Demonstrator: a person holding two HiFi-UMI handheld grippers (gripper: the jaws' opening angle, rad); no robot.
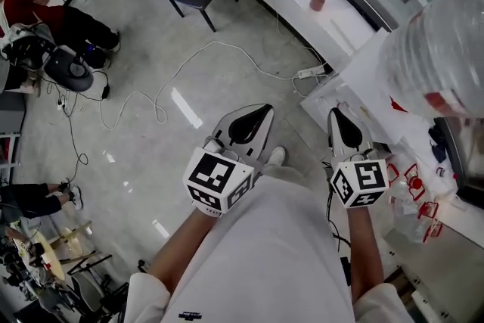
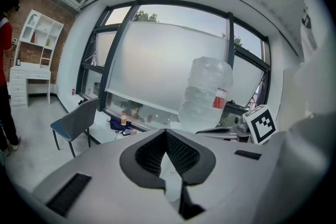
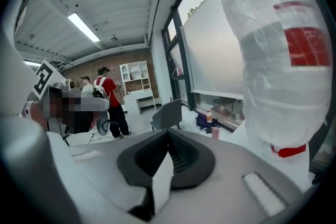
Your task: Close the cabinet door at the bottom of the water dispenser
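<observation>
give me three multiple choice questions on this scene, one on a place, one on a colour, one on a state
1. In the head view, the water jug is at the
A lower left
B upper right
C centre

2. The jug's label is
A red
B green
C yellow

3. The right gripper is
A wide open
B shut on a cup
C shut, holding nothing

Answers:
1 B, the jug fills the upper right corner of the head view.
2 A, a red band shows on the clear jug in the right gripper view.
3 C, its jaws meet with nothing between them.
</observation>
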